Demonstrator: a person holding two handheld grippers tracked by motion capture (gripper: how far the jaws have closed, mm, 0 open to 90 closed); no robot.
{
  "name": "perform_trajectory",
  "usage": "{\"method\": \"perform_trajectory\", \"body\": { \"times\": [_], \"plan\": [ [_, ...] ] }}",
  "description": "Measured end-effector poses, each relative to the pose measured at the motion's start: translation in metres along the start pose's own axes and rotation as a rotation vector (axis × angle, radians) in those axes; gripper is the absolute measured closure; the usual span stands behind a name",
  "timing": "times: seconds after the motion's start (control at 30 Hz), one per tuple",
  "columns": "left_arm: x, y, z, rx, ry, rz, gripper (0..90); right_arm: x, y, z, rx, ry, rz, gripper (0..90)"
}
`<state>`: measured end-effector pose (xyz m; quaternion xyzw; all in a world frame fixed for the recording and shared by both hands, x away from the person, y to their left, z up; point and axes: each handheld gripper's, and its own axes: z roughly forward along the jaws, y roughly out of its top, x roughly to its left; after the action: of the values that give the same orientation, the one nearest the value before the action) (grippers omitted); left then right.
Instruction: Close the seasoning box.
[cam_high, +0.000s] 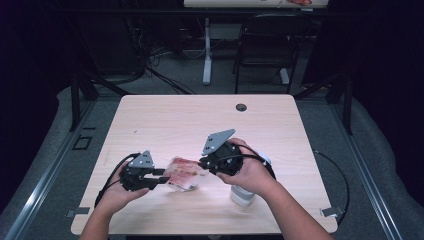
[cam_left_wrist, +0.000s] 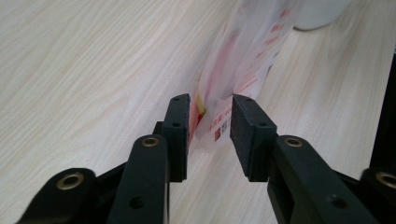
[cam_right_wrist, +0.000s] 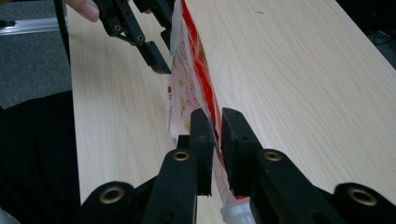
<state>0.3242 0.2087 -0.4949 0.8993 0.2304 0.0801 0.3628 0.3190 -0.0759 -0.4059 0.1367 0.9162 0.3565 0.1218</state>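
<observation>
A red and white pouch (cam_high: 184, 173) hangs edge-up between both grippers over the front of the table (cam_high: 200, 120). My left gripper (cam_high: 162, 176) is shut on its left end. In the left gripper view the pouch (cam_left_wrist: 243, 51) fills the gap between the two pads of that gripper (cam_left_wrist: 210, 121). My right gripper (cam_high: 202, 162) is shut on the other end. The right gripper view has its jaws (cam_right_wrist: 218, 130) pinching the pouch (cam_right_wrist: 191, 70) just above a white spout (cam_right_wrist: 238, 212), with the left gripper (cam_right_wrist: 164, 53) farther off.
A white container (cam_high: 242, 195) stands on the table under the right forearm, and it also appears as the white container (cam_left_wrist: 317, 14) past the pouch. A round cable hole (cam_high: 241, 107) sits near the far edge. A black chair (cam_high: 270, 45) stands beyond the table.
</observation>
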Motion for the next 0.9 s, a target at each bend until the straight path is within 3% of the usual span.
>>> {"method": "perform_trajectory", "body": {
  "times": [0.6,0.9],
  "plan": [
    [0.000,-0.007,-0.010,0.003,-0.023,-0.012,68.9,0.004,0.019,0.011,-0.079,0.011,0.025,70.5],
    [0.004,-0.013,-0.017,-0.025,-0.015,-0.045,59.5,0.005,0.025,0.012,-0.129,0.038,0.057,65.7]
  ]
}}
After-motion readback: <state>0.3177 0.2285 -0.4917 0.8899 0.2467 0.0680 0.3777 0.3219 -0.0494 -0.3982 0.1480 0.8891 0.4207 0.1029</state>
